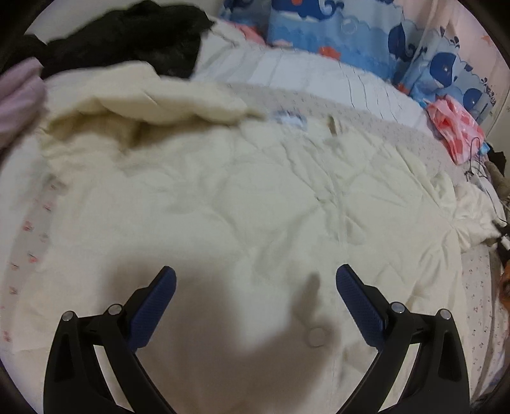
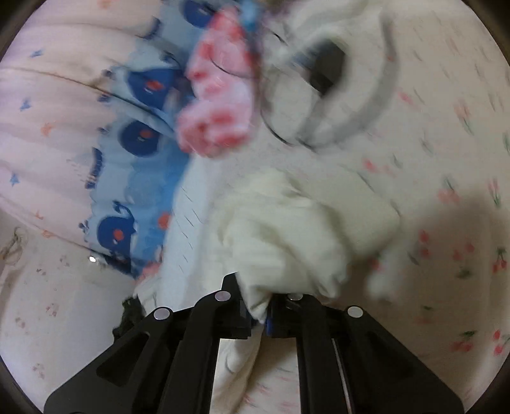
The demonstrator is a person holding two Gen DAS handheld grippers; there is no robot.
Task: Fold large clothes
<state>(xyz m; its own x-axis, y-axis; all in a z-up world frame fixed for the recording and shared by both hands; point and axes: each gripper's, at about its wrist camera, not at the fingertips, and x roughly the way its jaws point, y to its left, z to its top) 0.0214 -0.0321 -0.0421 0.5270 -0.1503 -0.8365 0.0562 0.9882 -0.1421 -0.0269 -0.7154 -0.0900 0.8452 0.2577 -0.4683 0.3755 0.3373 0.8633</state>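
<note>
While the cream quilted jacket (image 1: 242,197) lies spread across the bed (image 1: 478,302), clutter crowds it on every side. A black garment (image 1: 134,35) is heaped at the far left, touching the jacket's turned-up edge, with a pale lilac cloth (image 1: 19,98) just beside it at the frame's rim. Behind the jacket runs a white quilted cover (image 1: 302,73), and beyond that a blue whale-print fabric (image 1: 318,25) stands against the back. A pink-and-white plastic bag (image 1: 455,130) sits at the far right, near a tangle of thin dark cord; what is in the bag cannot be told.

The left claw (image 1: 255,277) hangs released over the jacket's lower part, its blue pads wide apart and nothing between them, a round button (image 1: 317,337) lying just ahead of its base.

From the right wrist view, blurred, the right claw (image 2: 263,313) is clenched on a bunched fold of the same cream cloth (image 2: 287,229), over the cherry-print bedsheet (image 2: 446,254).
</note>
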